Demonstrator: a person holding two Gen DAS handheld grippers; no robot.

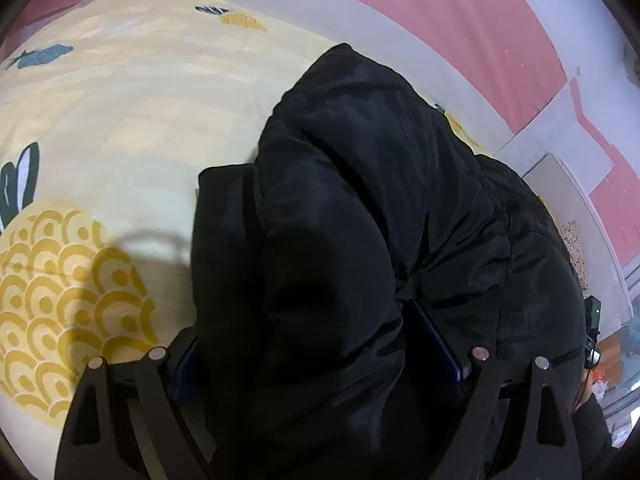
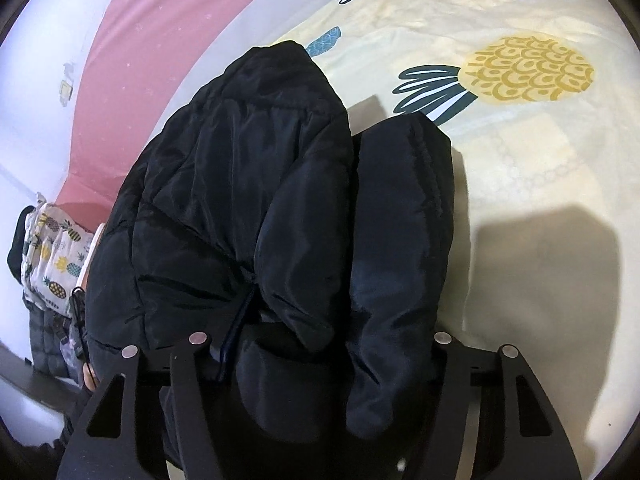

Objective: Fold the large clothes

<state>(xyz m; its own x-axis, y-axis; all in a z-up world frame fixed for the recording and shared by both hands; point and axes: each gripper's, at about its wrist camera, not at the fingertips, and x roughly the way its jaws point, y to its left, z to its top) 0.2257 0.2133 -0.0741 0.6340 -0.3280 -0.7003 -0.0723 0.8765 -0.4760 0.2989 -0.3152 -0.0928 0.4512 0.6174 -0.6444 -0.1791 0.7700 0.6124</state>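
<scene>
A black puffer jacket (image 1: 360,160) lies bunched on a cream bedsheet printed with pineapples (image 1: 120,100). Its near end bulges up between the fingers of my left gripper (image 1: 316,332). The blue pads (image 1: 440,344) stand wide apart at either side of the bulk, so this gripper is open. In the right wrist view the jacket (image 2: 240,160) lies with a sleeve (image 2: 400,200) alongside it on the sheet (image 2: 520,160). Jacket and sleeve fill the gap of my right gripper (image 2: 320,320), and the fabric hides its pads.
A pink and white wall (image 1: 440,20) runs along the far side of the bed. At the left of the right wrist view, a pineapple-print pillow (image 2: 56,248) sits above grey quilted bedding (image 2: 48,340). Bare sheet stretches beyond the jacket in both views.
</scene>
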